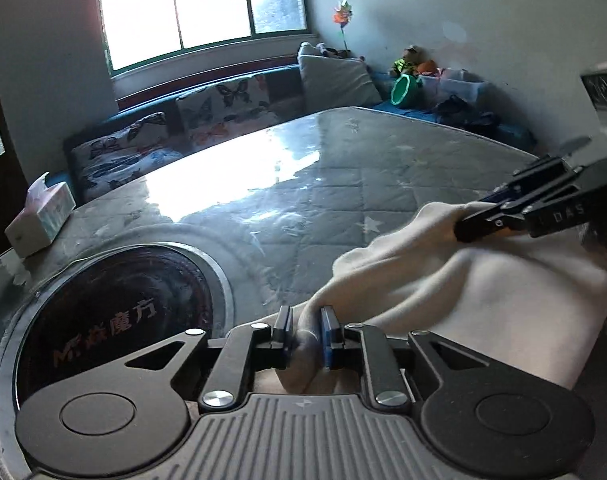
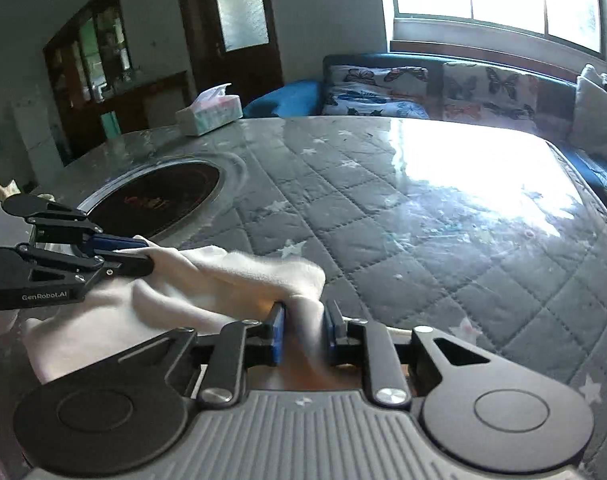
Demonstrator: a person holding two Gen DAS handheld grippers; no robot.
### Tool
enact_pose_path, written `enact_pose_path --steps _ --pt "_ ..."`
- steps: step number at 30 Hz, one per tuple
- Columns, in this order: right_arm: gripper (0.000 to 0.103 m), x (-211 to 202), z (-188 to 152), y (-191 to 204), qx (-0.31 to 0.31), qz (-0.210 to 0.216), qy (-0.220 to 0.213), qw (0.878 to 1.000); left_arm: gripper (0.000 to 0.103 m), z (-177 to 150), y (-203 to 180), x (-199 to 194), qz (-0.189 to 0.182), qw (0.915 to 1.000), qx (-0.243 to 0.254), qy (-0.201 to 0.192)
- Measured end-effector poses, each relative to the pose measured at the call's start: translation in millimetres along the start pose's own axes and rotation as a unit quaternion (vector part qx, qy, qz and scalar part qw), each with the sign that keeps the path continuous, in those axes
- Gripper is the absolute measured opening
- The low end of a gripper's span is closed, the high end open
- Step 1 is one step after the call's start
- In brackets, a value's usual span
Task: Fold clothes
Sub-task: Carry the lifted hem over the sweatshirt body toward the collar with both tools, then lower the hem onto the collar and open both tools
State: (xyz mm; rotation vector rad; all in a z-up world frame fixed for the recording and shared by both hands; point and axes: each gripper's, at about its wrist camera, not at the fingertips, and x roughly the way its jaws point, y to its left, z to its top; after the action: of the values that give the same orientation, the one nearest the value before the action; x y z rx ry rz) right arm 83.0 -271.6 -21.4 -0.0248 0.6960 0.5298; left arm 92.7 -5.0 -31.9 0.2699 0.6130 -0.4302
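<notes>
Bunching softly between two hand-held grippers, cream garment (image 1: 483, 292)

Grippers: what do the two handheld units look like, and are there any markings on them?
Both are matte black linkage grippers with silver pivot screws, round side discs and a grey ribbed base. The left gripper and right gripper carry blue pads on their fingers. Seen from the side, the left one reads "GenRobot.AI"; the right shows "DAS". No cables or sleeves visible.

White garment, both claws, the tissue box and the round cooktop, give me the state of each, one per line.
White garment: bunched on the table, fabric between both claws.
Left claw: narrow gap, cloth between its pads.
Right claw: narrow gap, cloth between its pads.
Tissue box: opened, tissue sticking up.
Round cooktop: bare, dark.
</notes>
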Motion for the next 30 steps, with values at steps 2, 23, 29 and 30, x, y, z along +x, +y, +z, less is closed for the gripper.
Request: enact_pose_path --steps 2,23,29,30 --pt "0.027 -4 0 -3 0.004 -0.011 -0.007 1.000 0.021 0 1 1 0.006 1.0000 -0.005 -0.001" --pt "0.026 36 26 32 -0.013 0.017 0.038 0.999 0.022 -11 -60 -50 -0.060 0.9977 -0.026 -0.022" --pt "0.026 30 34 47 -0.040 0.018 0.032 0.999 0.023 -20 -60 -48 -0.052 0.9971 -0.052 -0.020" --pt "0.026 29 36 51 -0.048 0.026 0.031 0.998 0.023 -20 -58 -48 -0.051 0.9967 -0.060 -0.021"
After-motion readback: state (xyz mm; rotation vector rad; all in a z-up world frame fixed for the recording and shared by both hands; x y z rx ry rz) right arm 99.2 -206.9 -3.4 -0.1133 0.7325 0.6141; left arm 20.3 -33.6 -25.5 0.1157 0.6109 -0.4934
